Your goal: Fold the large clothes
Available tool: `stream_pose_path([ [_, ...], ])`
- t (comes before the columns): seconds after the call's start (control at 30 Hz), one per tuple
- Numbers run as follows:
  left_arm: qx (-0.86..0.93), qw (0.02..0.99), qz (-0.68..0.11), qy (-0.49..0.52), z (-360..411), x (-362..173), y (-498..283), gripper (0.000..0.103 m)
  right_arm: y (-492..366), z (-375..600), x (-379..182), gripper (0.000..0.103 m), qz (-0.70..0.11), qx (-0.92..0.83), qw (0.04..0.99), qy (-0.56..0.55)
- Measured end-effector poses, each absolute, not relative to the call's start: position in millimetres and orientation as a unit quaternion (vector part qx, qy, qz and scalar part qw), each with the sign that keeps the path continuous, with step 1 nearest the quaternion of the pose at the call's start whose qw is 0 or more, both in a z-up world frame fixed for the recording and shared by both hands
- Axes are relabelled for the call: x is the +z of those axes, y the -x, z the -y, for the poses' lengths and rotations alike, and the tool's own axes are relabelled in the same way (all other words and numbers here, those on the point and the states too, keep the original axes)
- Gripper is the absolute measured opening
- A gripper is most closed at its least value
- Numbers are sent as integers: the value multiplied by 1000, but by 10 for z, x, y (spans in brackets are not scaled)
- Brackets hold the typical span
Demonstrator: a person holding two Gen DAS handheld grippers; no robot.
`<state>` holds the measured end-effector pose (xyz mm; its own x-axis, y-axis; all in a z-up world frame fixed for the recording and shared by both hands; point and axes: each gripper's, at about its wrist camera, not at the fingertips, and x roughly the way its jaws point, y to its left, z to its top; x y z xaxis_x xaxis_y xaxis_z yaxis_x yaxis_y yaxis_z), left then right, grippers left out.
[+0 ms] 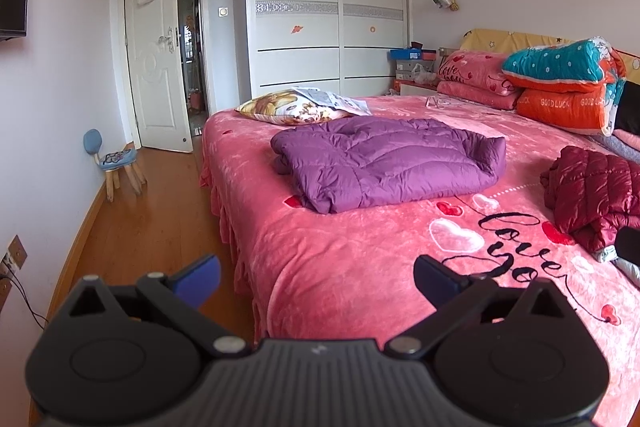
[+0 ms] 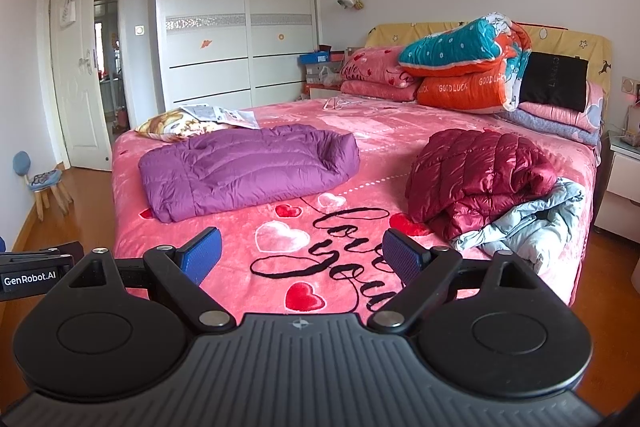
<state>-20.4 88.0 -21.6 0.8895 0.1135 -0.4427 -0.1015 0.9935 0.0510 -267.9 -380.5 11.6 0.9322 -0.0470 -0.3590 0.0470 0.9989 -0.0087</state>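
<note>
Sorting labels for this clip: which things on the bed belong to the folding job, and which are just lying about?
Job: purple jacket, already folded; dark red jacket, crumpled; pale blue jacket, crumpled beneath it.

Lying about: stacked quilts, patterned pillow, papers, small chair.

Right gripper (image 2: 300, 259) hangs wide open over the foot edge of the pink bed (image 2: 240, 279), holding nothing. Purple jacket (image 2: 244, 167) lies folded toward the left edge; a maroon jacket (image 2: 476, 175) is heaped on a grey one (image 2: 532, 223) near the right edge.
</note>
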Motion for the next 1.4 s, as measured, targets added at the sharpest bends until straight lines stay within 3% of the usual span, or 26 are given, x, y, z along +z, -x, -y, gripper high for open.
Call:
stream_pose_path([
  [1.4, 46, 965, -257, -15, -797, -428, 0, 102, 2439, 4035, -102, 103, -207, -4, 978, -25],
])
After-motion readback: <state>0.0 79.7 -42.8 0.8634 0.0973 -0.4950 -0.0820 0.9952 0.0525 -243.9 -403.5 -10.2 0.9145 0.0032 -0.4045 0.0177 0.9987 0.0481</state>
